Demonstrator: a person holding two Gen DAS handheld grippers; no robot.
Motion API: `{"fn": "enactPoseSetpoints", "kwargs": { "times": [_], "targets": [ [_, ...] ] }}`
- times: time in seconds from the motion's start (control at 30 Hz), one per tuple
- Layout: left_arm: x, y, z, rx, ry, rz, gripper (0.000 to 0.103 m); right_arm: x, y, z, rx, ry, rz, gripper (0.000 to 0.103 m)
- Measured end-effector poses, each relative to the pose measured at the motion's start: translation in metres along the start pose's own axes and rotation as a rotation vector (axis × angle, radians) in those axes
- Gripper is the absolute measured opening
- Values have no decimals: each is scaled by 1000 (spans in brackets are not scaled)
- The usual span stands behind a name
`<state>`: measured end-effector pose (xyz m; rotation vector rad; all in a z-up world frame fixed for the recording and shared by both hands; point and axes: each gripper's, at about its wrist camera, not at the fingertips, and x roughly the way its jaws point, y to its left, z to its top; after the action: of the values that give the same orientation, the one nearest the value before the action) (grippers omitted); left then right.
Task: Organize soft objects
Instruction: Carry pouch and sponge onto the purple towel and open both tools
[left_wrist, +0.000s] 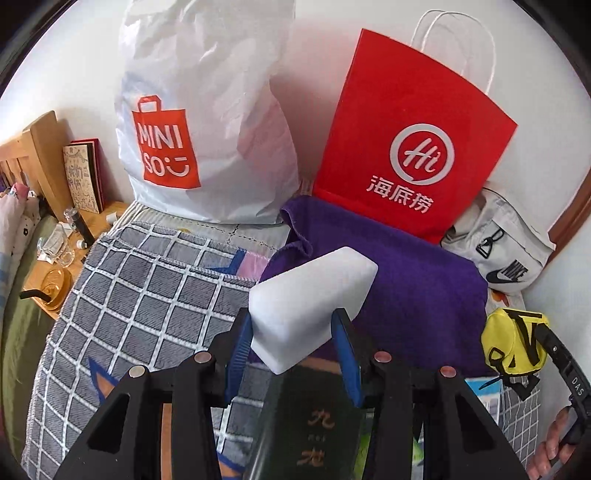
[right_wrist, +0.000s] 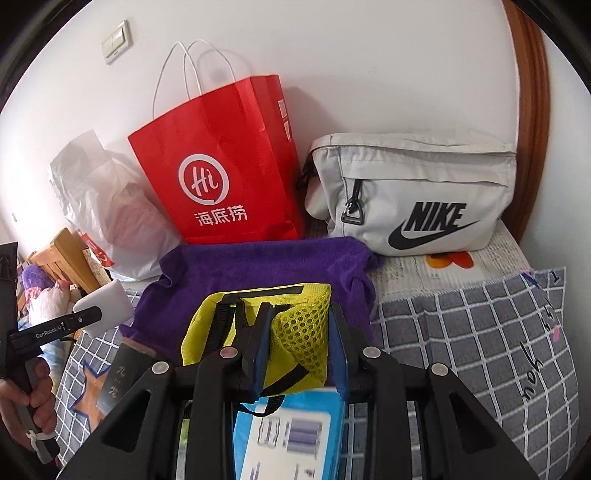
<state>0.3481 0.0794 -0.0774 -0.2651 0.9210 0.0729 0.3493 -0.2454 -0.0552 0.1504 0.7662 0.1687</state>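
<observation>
While the left gripper (left_wrist: 293, 341) squeezes a white foam block (left_wrist: 314, 299) partway closed, the right gripper (right_wrist: 301, 350) pinches a yellow mesh pouch (right_wrist: 258, 332), both held above the purple towel (left_wrist: 406, 280) on the checked blanket (left_wrist: 140, 295).

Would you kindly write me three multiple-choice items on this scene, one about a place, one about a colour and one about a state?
1. What does the red bag stand behind?
A. purple towel
B. glass mug
C. wall switch

2. What colour is the pouch in the right tongs?
A. grey
B. yellow
C. purple

3. How are the left tongs?
A. open and empty
B. shut on a book
C. shut on the white sponge

Answers: 1 A, the purple towel lies right before the bag. 2 B, yellow mesh shows between the blue pads. 3 C, the white sponge sits clamped between the pads.
</observation>
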Motion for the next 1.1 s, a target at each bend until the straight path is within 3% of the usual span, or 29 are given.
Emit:
{"fn": "enactPoseSetpoints", "kwargs": {
  "times": [0.53, 0.67, 1.1],
  "targets": [
    [86, -26, 50, -14, 68, 6, 42, 100, 2, 27, -59, 87, -28, 29],
    [102, -33, 59, -21, 81, -18, 42, 120, -7, 27, -39, 149, -28, 29],
    [136, -38, 63, -42, 109, -16, 44, 140, -14, 16, -67, 223, -20, 30]
  ]
}}
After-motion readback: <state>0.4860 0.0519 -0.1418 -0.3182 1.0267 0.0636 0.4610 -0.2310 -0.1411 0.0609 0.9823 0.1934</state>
